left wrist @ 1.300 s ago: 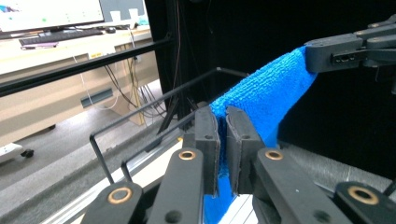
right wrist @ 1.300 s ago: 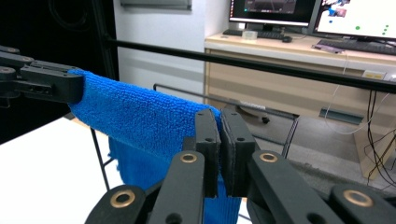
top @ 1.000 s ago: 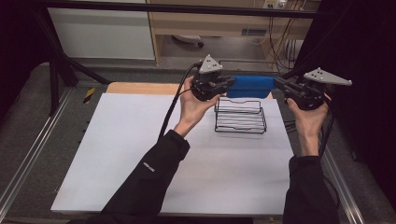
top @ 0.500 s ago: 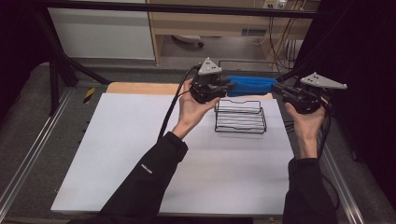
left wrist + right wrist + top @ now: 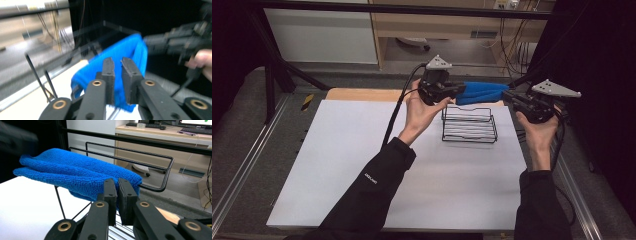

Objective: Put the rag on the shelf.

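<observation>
One blue microfibre cloth (image 5: 482, 92) was recorded, folded into a thick roll and held stretched above the back edge of a black wire rack (image 5: 469, 125), at about one o'clock from the middle of the white table sheet (image 5: 362, 165) in the high view. The left gripper (image 5: 458, 90) was seen clamped on the cloth's left end, its jaws nearly together with blue pile pinched between them in the left gripper view (image 5: 117, 82). The right gripper (image 5: 508, 96) was seen closed on the opposite end, the cloth (image 5: 75, 173) being nipped at its near corner between jaws almost touching. The rack was noted standing upright on the sheet, at three o'clock from the left hand (image 5: 422, 112) and nine o'clock from the right hand (image 5: 537, 132). A wooden board edge (image 5: 362, 94) was seen along the sheet's far side. Motion blur was present in the left gripper view; the cloth (image 5: 120, 55) remained legible there.
</observation>
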`<state>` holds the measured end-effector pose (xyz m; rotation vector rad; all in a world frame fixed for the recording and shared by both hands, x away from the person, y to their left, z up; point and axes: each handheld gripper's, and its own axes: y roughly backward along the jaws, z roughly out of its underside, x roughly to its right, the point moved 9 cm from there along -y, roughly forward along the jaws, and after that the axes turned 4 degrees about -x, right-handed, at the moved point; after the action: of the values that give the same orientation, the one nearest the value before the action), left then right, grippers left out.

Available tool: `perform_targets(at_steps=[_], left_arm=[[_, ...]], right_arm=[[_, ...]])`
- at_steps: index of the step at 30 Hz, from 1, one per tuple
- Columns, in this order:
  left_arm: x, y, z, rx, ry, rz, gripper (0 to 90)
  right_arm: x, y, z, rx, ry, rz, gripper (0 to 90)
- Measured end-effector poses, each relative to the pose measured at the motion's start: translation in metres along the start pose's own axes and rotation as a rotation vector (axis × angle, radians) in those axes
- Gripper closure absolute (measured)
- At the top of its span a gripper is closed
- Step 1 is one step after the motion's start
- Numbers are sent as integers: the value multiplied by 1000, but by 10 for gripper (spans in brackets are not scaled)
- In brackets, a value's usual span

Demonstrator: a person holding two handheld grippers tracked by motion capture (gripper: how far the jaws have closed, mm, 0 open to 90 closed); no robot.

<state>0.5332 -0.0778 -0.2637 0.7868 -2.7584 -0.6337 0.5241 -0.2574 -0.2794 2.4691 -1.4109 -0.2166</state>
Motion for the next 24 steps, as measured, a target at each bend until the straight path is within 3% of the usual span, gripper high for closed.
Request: perform_targets(at_steps=[4, 10, 16, 19, 21, 24], left_arm=[[1, -8, 13, -47, 1, 22, 894], [-1, -16, 26, -86, -12, 12, 898], [-4, -20, 30, -92, -24, -10, 898], [-5, -21, 32, -95, -33, -20, 899], [-6, -22, 34, -99, -36, -23, 899], [-6, -22, 36, -99, -41, -28, 898]], right_arm=[[0, 0, 1, 0, 4, -4, 842], [-1, -2, 3, -5, 16, -13, 806], [-6, 2, -2, 16, 14, -26, 647], [-10, 5, -9, 48, 1, -48, 623], [-14, 5, -13, 58, 0, -63, 640], [-20, 0, -8, 18, -5, -99, 764]])
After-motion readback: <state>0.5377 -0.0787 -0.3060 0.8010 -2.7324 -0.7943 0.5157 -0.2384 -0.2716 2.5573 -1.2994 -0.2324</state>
